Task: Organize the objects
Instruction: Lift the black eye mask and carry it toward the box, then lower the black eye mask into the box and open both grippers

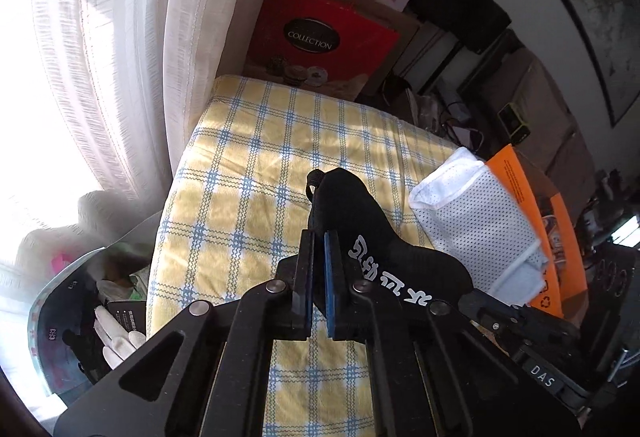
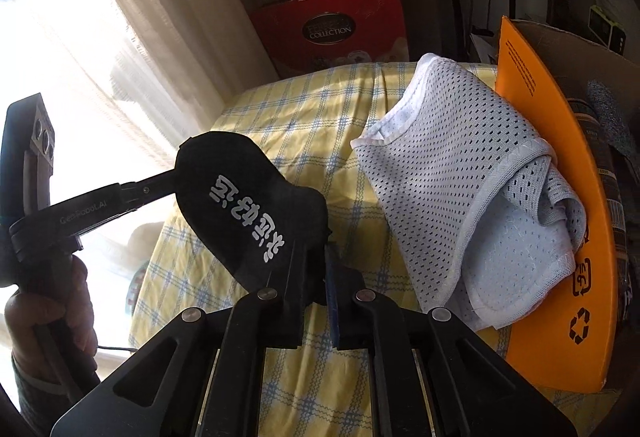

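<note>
A black sock (image 1: 352, 221) with white lettering is held up over a yellow checked cloth (image 1: 248, 165) between both grippers. My left gripper (image 1: 319, 237) is shut on one end of the sock. My right gripper (image 2: 310, 249) is shut on the other end of the sock (image 2: 248, 197). In the right wrist view the left gripper's fingers (image 2: 160, 183) reach in from the left into the sock. A white mesh garment (image 2: 460, 189) lies folded on the cloth at the right; it also shows in the left wrist view (image 1: 476, 221).
An orange cardboard box (image 2: 552, 197) stands at the cloth's right edge, the mesh garment leaning on it. Red gift boxes (image 2: 332, 29) stand behind the cloth. White curtains (image 1: 120, 57) hang on the left. A cluttered bin (image 1: 80, 317) sits below left.
</note>
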Demonstrator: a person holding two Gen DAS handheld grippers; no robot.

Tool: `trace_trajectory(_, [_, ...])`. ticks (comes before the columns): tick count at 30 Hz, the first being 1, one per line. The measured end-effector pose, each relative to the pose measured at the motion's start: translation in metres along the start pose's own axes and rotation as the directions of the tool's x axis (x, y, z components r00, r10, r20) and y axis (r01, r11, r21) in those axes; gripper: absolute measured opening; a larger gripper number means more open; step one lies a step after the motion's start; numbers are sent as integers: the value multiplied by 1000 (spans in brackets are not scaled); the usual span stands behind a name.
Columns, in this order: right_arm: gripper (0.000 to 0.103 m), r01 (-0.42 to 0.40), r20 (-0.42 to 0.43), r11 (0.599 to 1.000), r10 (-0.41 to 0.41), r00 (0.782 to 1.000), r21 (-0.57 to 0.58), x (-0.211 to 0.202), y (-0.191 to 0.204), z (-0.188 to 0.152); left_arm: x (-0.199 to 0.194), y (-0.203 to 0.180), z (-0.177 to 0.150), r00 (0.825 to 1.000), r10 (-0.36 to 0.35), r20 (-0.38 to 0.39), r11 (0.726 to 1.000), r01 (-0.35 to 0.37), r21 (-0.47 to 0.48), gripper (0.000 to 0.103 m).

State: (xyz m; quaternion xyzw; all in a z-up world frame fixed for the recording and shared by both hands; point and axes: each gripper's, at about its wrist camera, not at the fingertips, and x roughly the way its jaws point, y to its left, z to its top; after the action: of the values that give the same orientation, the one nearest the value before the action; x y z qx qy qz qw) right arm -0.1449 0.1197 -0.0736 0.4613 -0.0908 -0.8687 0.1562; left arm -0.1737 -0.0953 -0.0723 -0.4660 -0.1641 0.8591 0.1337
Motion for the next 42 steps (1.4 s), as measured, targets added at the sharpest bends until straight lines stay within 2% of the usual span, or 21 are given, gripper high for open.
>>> trace_trajectory(6, [7,2,58,1000,-2,998,7,-32,-6,5,-19,-18,2,997,-72,23,997,72,5,4])
trace_trajectory(19, [7,39,173,999,-39,984,1,-111,-27,21,-44,-98,24,987,-152,60,983,144,113,4])
trace_trajectory(30, [7,86,254,994,-99,962,64,-171,-70,25,-33,-190,37,982,-184,47,954,167,249,4])
trace_trajectory(36, [7,120,271,987,-144,952,105,-191,-98,26,-14,-236,41,978,-209,19,939,196,283,4])
trace_trajectory(42, [7,170,277,972,-210,938,162,-207,-131,18,12,-289,37,974,-224,-9,912,213,352,4])
